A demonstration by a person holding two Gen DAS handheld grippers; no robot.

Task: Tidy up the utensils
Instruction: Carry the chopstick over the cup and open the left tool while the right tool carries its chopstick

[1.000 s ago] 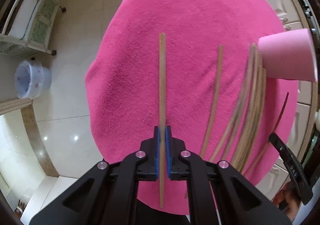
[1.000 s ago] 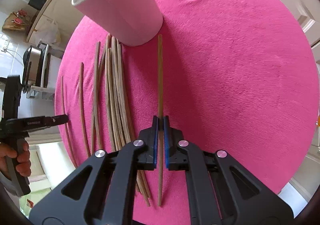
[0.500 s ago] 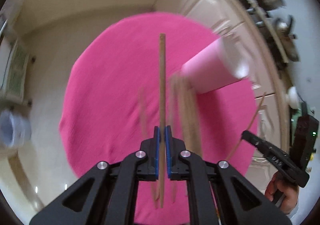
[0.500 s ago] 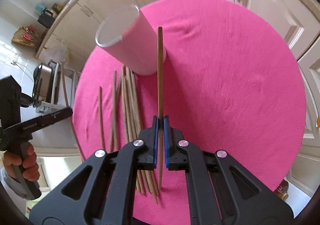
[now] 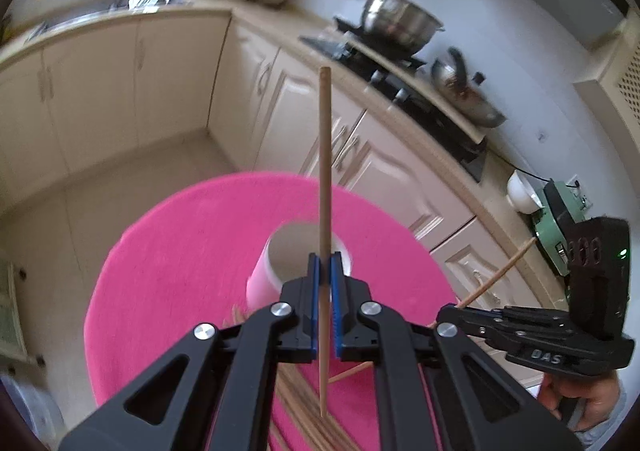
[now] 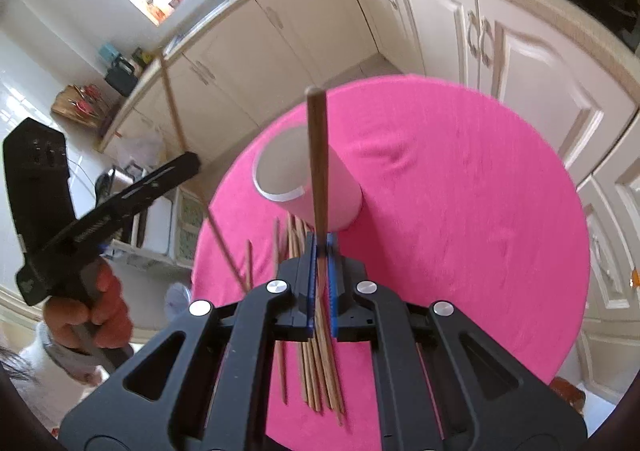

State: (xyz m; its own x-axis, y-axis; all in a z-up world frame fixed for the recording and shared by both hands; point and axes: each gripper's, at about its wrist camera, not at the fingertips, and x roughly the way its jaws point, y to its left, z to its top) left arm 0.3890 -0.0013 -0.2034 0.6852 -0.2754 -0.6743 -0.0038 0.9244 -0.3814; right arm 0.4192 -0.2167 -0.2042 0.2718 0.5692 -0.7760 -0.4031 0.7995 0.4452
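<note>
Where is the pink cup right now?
In both wrist views the pink cup stands on the pink cloth, just beyond the loose chopsticks.

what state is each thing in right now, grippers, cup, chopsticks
left gripper: shut on a light chopstick, raised over the table
right gripper: shut on a darker chopstick, also raised
pink cup: upright on the pink cloth, open mouth up, no chopsticks seen inside
loose chopsticks: lying flat in a bundle on the cloth beside the cup
</note>
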